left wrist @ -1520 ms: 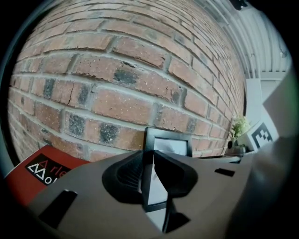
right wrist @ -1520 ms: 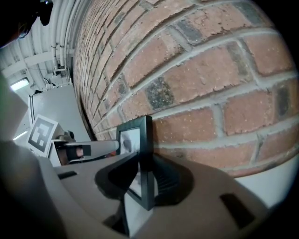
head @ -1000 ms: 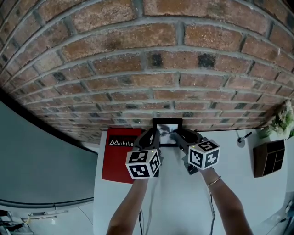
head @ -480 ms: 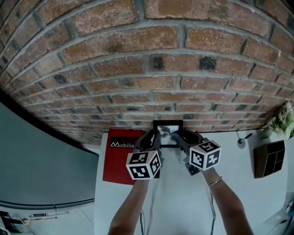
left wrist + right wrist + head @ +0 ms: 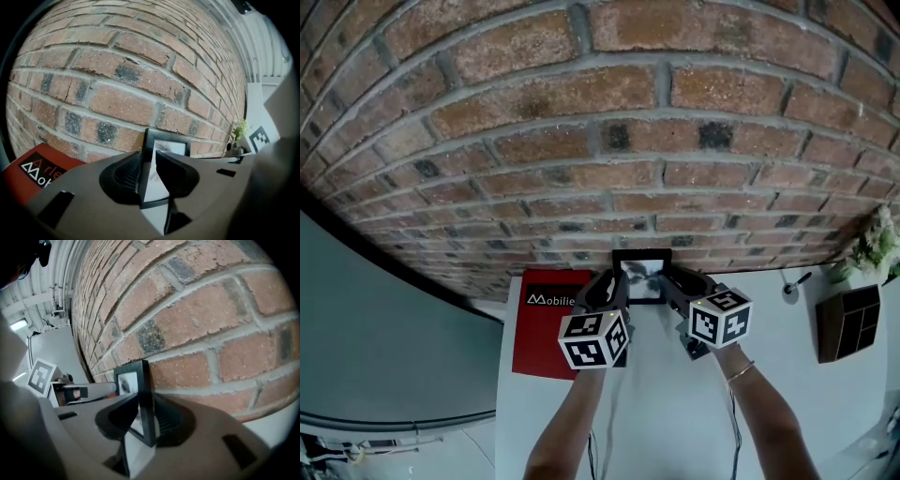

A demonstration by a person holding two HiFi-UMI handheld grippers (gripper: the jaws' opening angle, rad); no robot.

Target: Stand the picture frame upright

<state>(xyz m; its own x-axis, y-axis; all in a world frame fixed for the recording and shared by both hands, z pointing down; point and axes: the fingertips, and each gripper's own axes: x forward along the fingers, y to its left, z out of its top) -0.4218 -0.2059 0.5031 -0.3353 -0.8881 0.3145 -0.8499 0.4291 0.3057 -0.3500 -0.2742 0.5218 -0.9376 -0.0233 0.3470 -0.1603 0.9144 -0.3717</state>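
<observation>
A small black picture frame [image 5: 642, 277] stands upright on the white table [image 5: 656, 412], its back against the brick wall [image 5: 609, 141]. My left gripper [image 5: 614, 284] straddles the frame's left edge [image 5: 146, 159]. Its jaws have just been opening, and a thin gap shows between the inner jaw and the glass. My right gripper [image 5: 671, 283] is shut on the frame's right edge [image 5: 145, 399], one jaw in front and one behind. In the right gripper view the frame [image 5: 133, 376] stands vertical.
A red booklet [image 5: 542, 323] with white lettering lies left of the frame. A dark wooden organiser [image 5: 853, 322], a small stand [image 5: 792, 284] and a pale plant [image 5: 877, 246] are at the right. The table drops off at its left edge.
The frame and both grippers stay where they were. Only the head view has shifted slightly.
</observation>
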